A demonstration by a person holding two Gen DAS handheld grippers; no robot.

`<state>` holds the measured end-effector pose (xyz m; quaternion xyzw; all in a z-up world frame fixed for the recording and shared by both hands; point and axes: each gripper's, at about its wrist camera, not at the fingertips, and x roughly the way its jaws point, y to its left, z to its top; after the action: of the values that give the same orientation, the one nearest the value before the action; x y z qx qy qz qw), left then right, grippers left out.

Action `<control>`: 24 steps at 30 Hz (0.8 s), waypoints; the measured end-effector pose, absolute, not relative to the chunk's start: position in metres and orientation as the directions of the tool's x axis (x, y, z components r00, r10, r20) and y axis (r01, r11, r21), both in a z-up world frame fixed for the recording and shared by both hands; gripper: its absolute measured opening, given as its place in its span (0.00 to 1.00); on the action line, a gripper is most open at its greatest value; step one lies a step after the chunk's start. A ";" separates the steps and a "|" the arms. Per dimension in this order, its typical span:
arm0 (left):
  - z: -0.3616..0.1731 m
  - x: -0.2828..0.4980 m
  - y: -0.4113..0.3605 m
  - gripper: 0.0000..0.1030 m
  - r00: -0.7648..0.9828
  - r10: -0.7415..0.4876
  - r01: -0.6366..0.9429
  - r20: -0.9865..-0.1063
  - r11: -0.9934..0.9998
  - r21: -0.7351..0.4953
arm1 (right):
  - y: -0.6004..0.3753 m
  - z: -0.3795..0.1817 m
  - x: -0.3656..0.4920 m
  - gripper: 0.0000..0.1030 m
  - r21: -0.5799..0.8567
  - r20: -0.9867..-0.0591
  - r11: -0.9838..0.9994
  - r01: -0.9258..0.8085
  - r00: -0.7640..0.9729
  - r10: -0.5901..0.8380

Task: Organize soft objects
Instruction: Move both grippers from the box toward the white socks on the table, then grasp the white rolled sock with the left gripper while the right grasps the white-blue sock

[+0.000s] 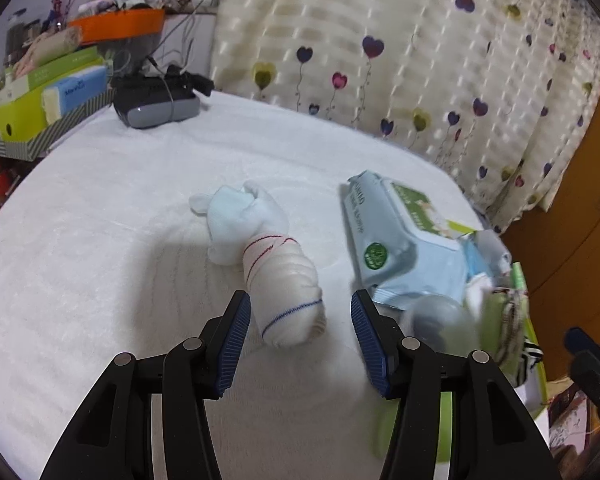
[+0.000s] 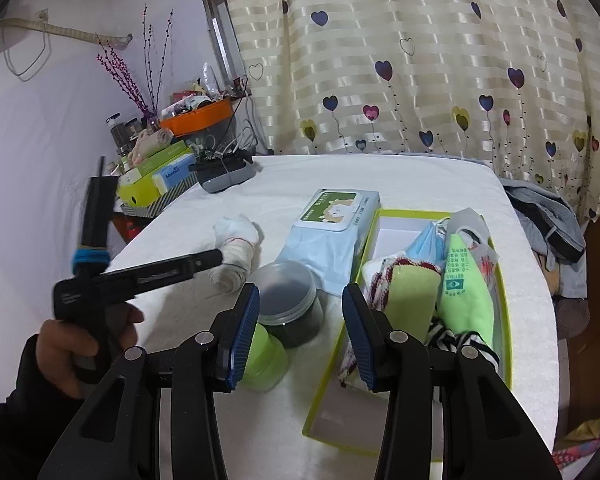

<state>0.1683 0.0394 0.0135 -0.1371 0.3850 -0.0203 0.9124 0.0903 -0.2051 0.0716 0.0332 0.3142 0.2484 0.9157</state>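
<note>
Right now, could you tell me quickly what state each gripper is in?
Left gripper: open, empty, with the rolled sock lying between its fingers, not gripped.
Right gripper: open, holding nothing.

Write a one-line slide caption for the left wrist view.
Open left gripper reaches for a rolled white sock on the white tabletop, wet wipes pack alongside.

A rolled white sock (image 1: pixel 276 276) with red and blue lines lies on its side, its near end between the left tongs' (image 1: pixel 296 320) open jaws.
</note>
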 end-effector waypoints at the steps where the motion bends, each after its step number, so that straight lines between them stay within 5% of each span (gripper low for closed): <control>1: 0.011 0.172 0.040 0.50 0.695 -0.146 -0.069 -0.704 0.961 -0.268 | -0.204 0.072 0.092 0.43 0.217 -0.560 0.873 -0.436 0.677 0.478; 11: -0.021 0.204 0.043 0.50 0.634 -0.149 -0.100 -0.759 0.958 -0.271 | -0.186 0.068 0.104 0.43 0.210 -0.572 0.859 -0.467 0.654 0.495; 24: 0.002 0.154 0.069 0.43 0.705 -0.159 -0.101 -0.691 0.942 -0.320 | -0.149 0.077 0.122 0.43 0.186 -0.599 0.833 -0.522 0.612 0.517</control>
<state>0.1543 0.0692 0.0018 -0.1695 0.3836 -0.0162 0.9076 0.1220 -0.1491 0.0775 -0.0036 0.3325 0.2892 0.8977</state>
